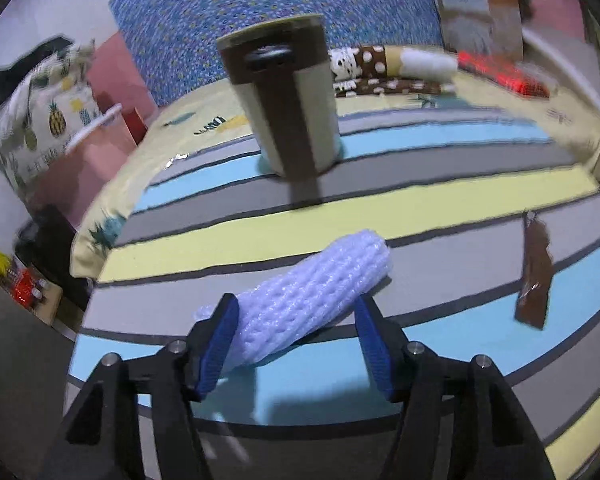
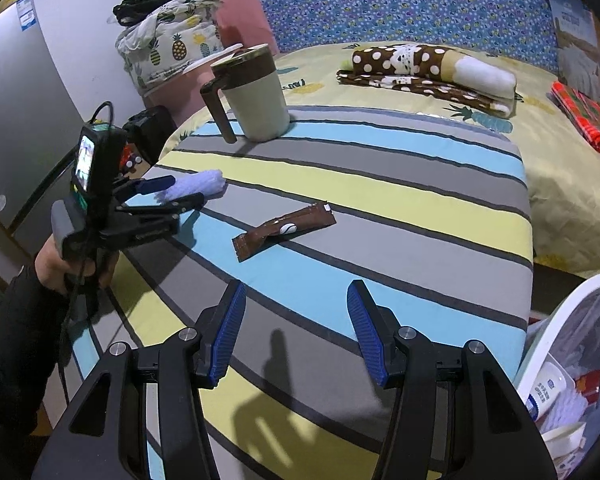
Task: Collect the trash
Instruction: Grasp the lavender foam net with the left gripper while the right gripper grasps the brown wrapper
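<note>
My white bin point(image 2: 568, 312) of cartons; both grippers point(image 1: 296, 336) point(image 2: 296, 332) open, left astride knobbly foam sleeve point(image 1: 312, 300).

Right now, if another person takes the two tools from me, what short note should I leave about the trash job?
Left tool: open, fingers on either side of the white foam net sleeve, not yet gripping it.
Right tool: open and empty, above the striped table, short of the brown sachet wrapper.
White trash bin stands off the table's right edge and already holds some litter.
The mug at the far end is untouched.
Left to do: close on the sleeve, pick up the wrapper, drop both in the bin.
</note>
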